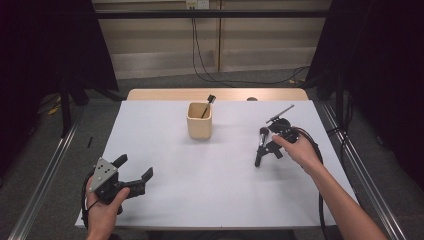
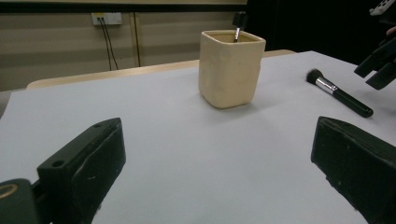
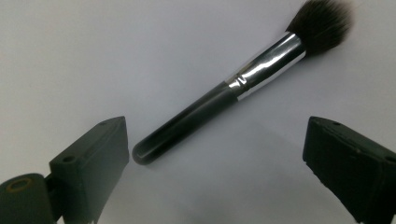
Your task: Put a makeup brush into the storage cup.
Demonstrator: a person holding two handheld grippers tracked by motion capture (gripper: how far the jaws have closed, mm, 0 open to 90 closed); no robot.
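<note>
Released right gripper point(image 3: 215, 154) hangs over the black-handled, silver-ferruled makeup brush point(image 3: 233, 88) lying flat, evidently for pickup; left gripper point(image 1: 134, 172), also released, idles near the cream ceramic cup point(image 1: 199, 122).

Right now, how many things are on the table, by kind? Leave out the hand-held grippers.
Makeup brushes: 2 (one lying flat, one standing in the cup)
Cups: 1 (beige)
Thin black sticks: 1
Total: 4
</note>
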